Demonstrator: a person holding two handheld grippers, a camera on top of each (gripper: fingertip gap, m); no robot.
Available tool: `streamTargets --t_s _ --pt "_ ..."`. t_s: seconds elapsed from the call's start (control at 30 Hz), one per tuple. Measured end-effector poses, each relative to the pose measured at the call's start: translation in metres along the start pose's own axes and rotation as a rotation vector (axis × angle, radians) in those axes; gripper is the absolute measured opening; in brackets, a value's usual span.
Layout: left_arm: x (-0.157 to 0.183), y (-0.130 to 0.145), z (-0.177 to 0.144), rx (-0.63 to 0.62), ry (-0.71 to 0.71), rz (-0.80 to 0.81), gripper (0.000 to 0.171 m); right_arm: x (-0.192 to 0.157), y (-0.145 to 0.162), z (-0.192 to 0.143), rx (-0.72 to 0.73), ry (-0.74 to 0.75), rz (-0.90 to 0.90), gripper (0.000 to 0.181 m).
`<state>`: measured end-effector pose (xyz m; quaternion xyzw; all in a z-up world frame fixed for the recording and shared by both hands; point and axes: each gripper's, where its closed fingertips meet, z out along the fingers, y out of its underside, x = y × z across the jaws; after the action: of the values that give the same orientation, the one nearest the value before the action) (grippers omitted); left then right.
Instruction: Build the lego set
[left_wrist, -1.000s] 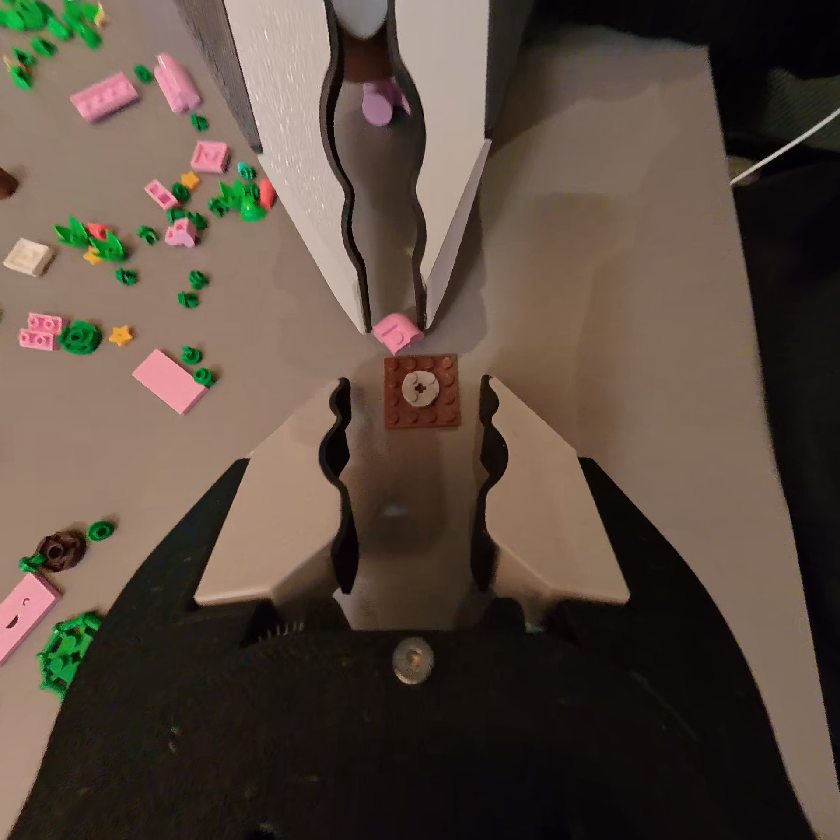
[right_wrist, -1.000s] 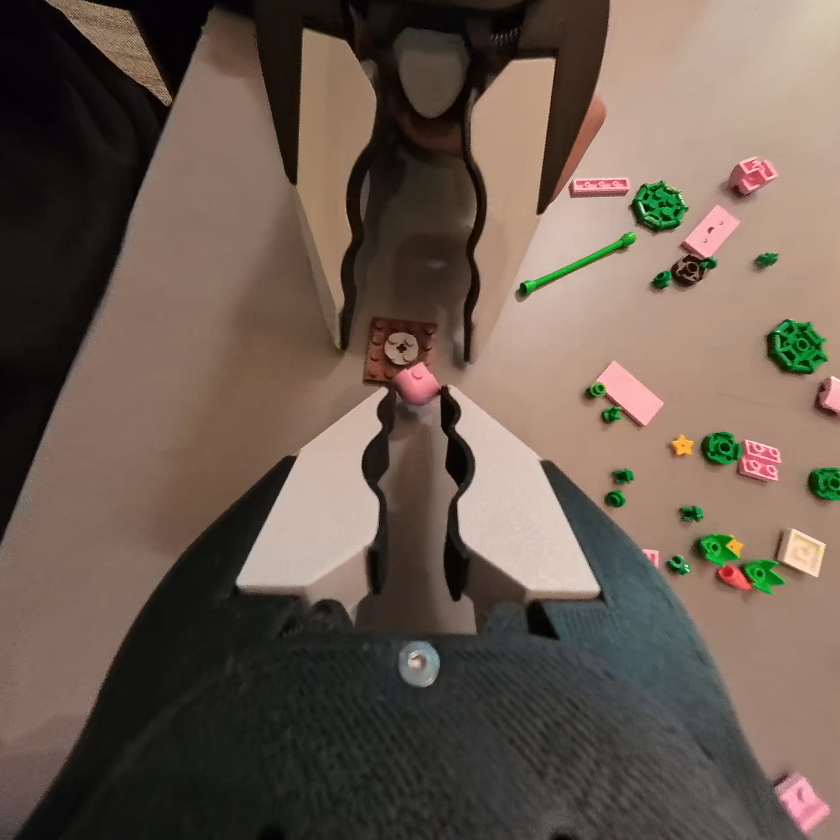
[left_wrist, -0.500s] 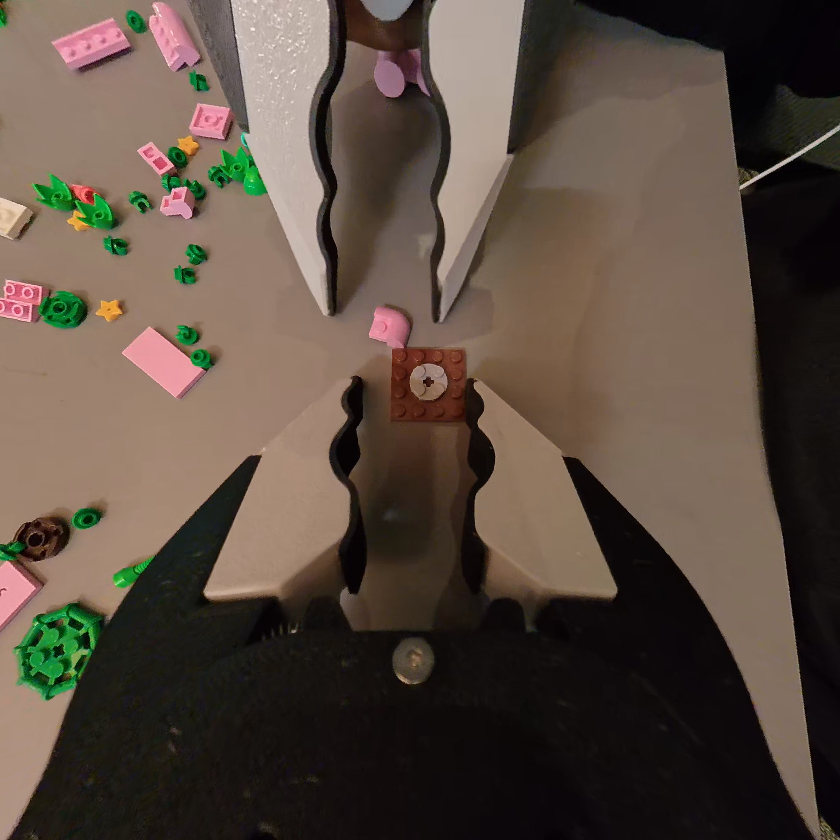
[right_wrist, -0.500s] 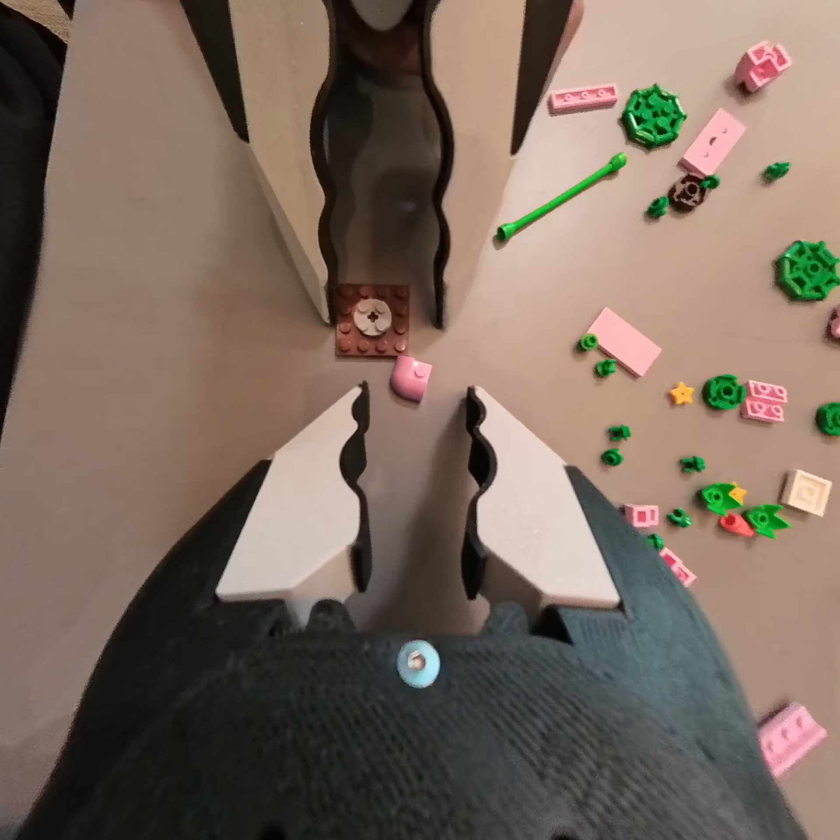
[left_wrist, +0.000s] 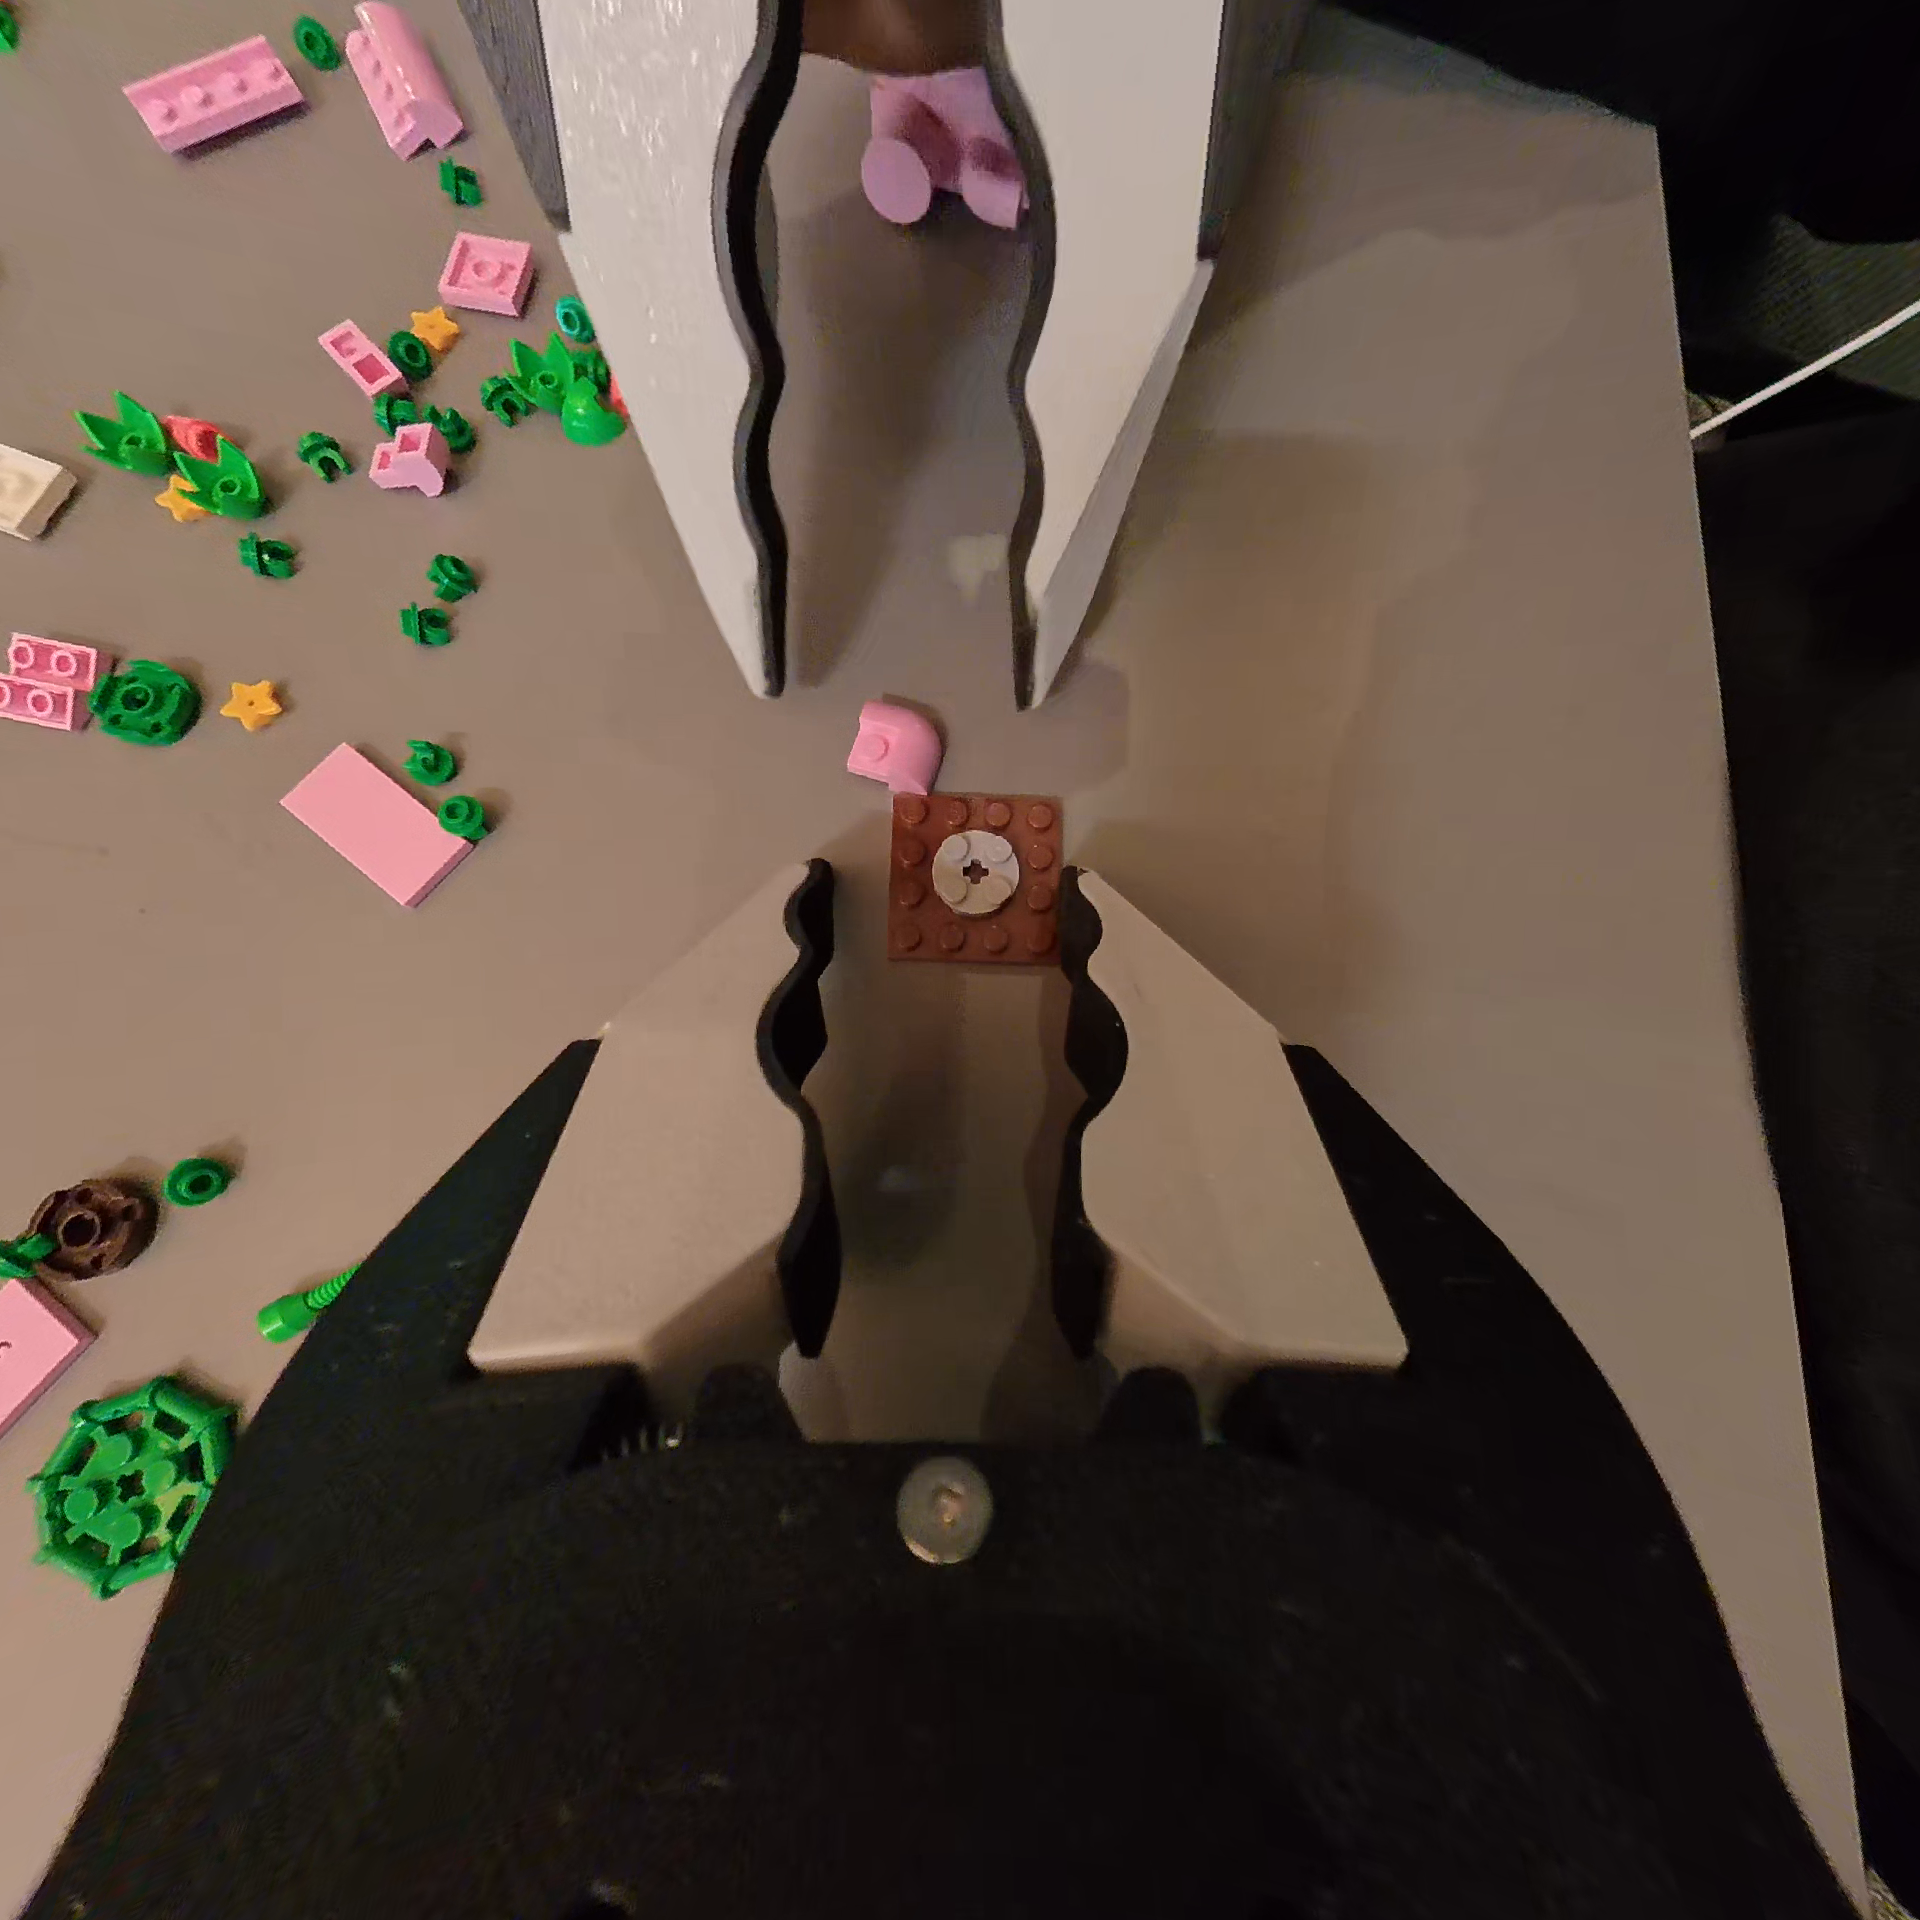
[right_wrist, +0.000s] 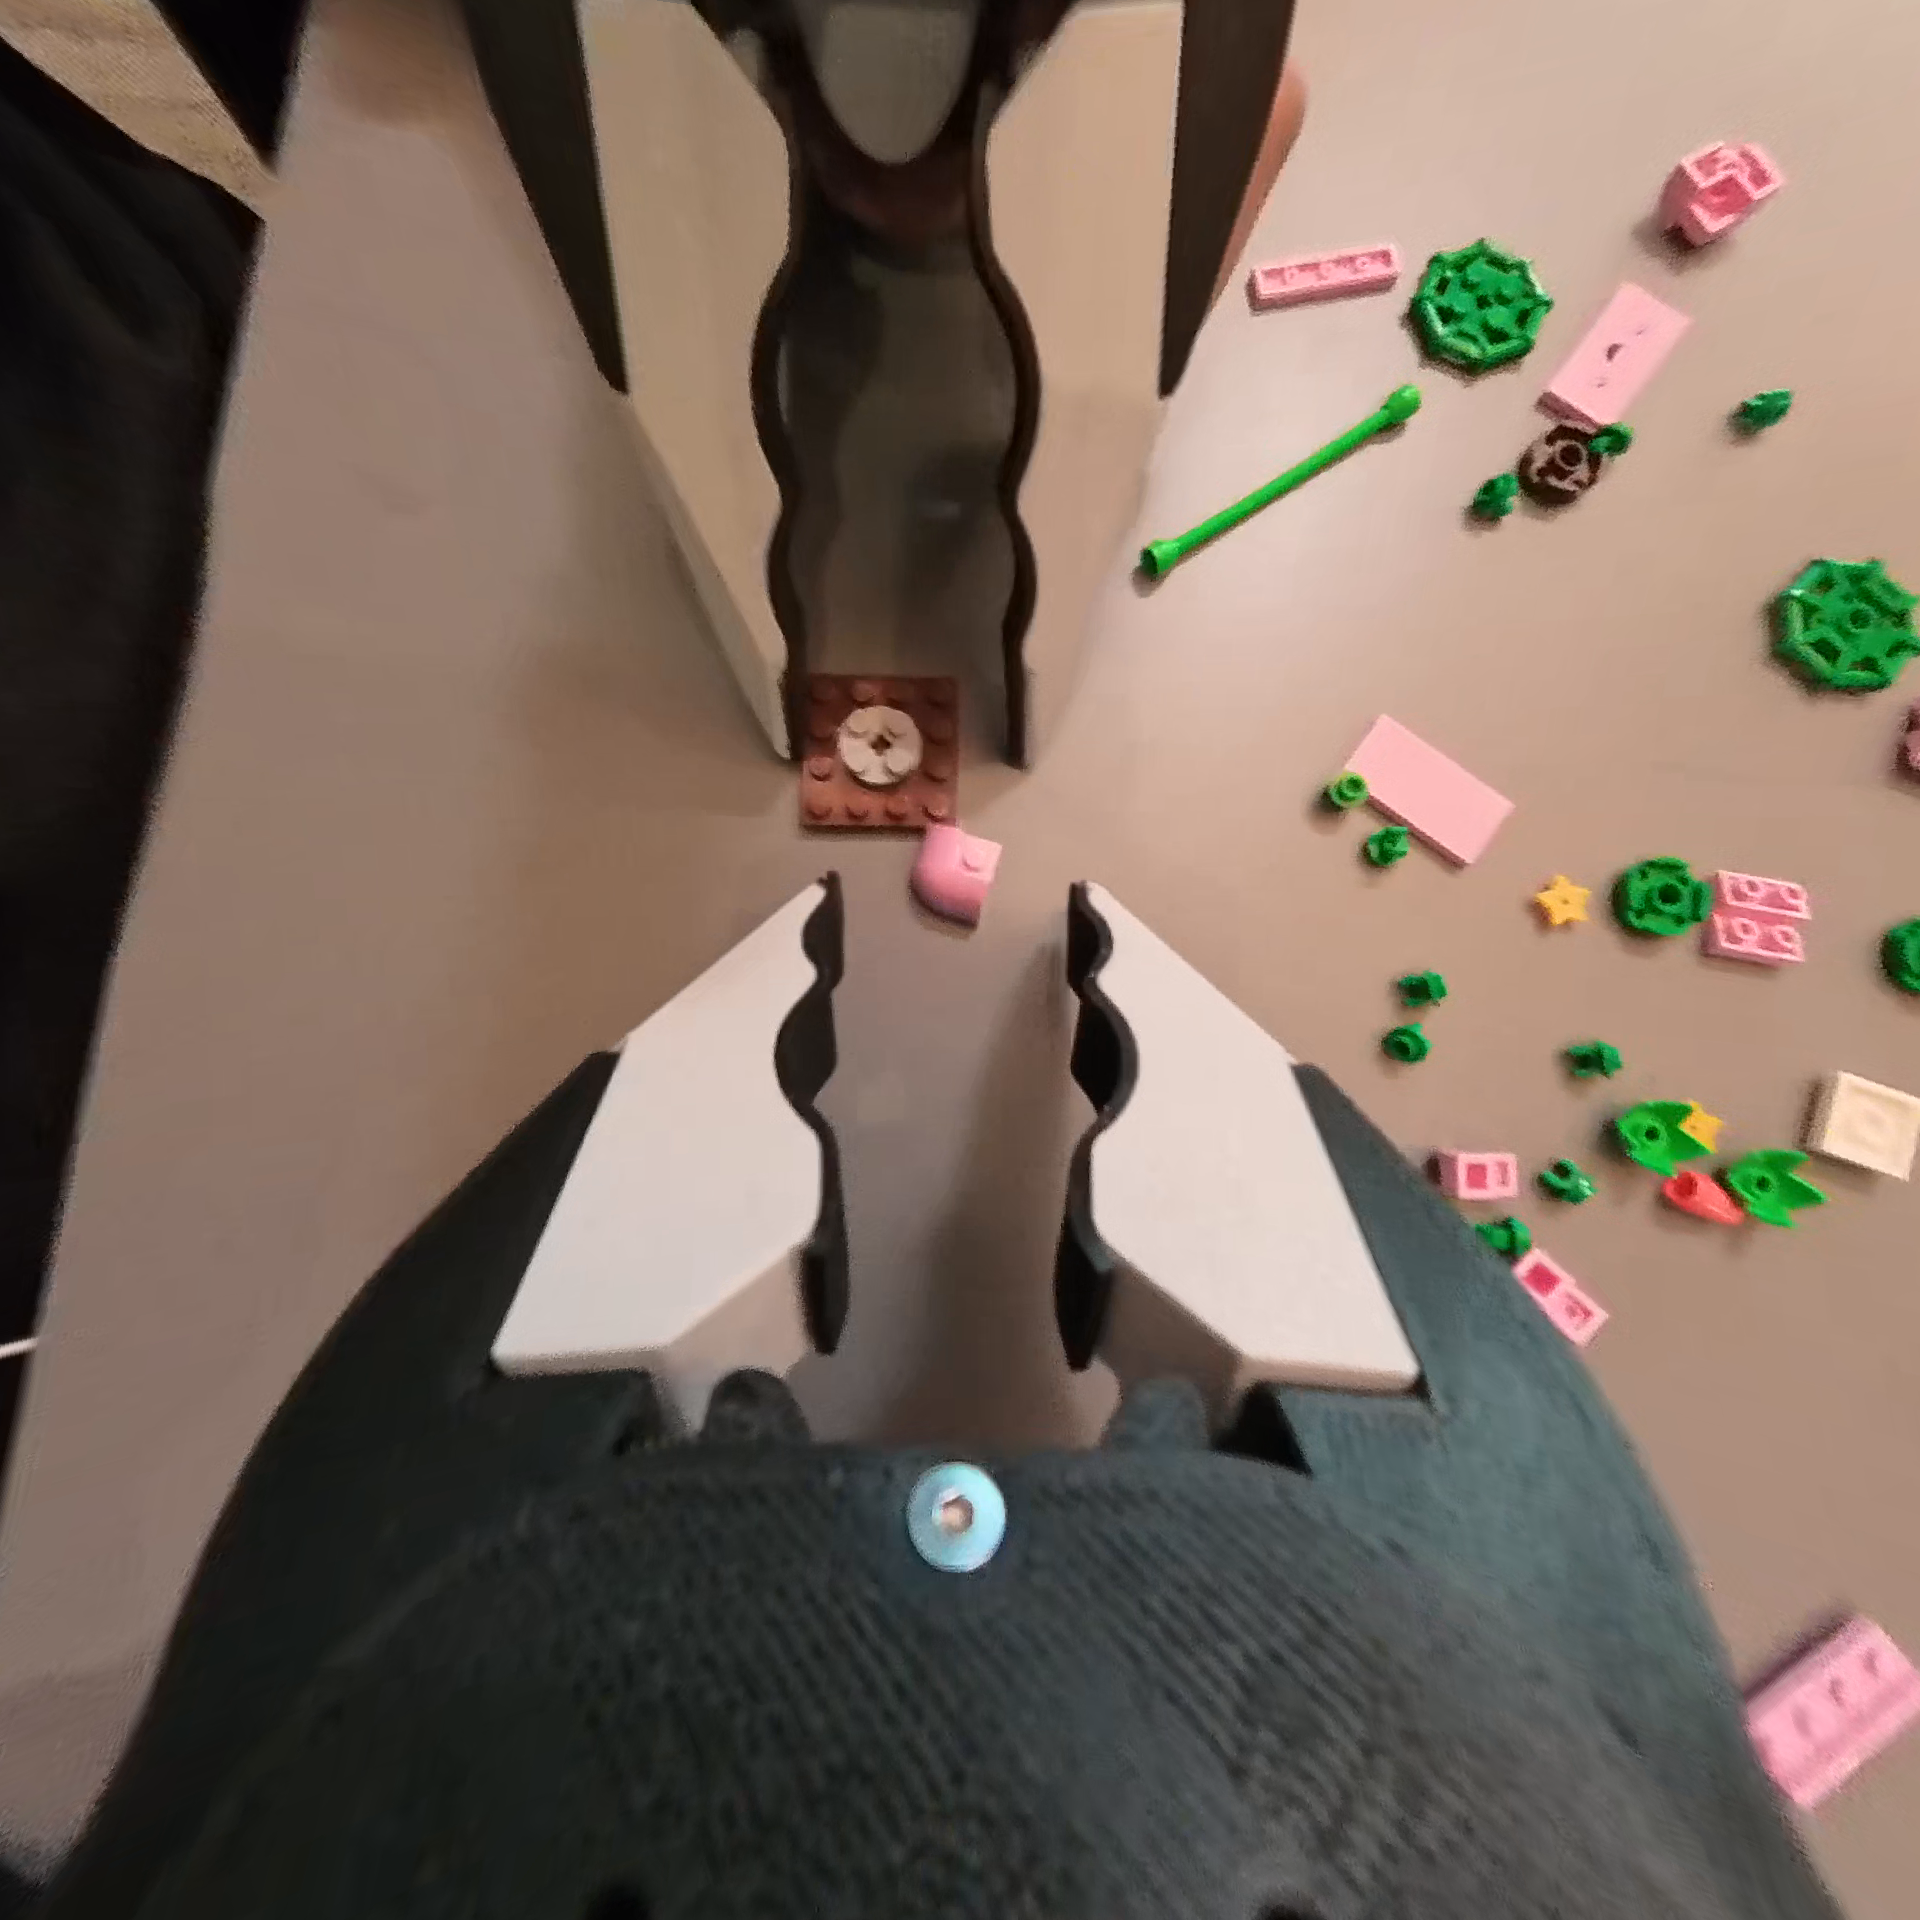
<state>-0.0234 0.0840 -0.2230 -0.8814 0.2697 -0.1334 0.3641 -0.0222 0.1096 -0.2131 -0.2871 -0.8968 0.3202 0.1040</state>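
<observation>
- two grippers: left gripper (left_wrist: 945, 883), right gripper (right_wrist: 951, 894)
- one brown square plate (left_wrist: 977, 881), with one grey round piece (left_wrist: 975, 875) on it
- one pink curved brick (left_wrist: 894, 744)
- two yellow stars (left_wrist: 252, 704) in the left wrist view
- one green rod (right_wrist: 1280, 482)

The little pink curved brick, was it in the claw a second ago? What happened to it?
Yes. The right claw was pinching the small pink curved brick over the edge of the brown square plate. It opened, let go and backed off, so the brick now lies on the table beside the plate's corner. The left claw closed in around the plate but is open. The scattered pieces stayed put.
</observation>
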Motion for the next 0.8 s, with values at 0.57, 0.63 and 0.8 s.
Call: streamTargets --t_s 0.57,0.63,0.8 --pt "0.0 0.0 0.0 0.002 0.005 -0.009 0.04 0.013 -0.007 0.003 0.039 0.026 0.116 0.04" --pt "0.0 0.0 0.0 0.001 0.004 -0.007 0.04 0.016 -0.005 0.007 0.019 0.039 0.138 0.04" --pt "0.0 0.0 0.0 0.001 0.003 -0.006 0.04 0.017 -0.003 0.011 -0.003 0.035 0.156 0.028"
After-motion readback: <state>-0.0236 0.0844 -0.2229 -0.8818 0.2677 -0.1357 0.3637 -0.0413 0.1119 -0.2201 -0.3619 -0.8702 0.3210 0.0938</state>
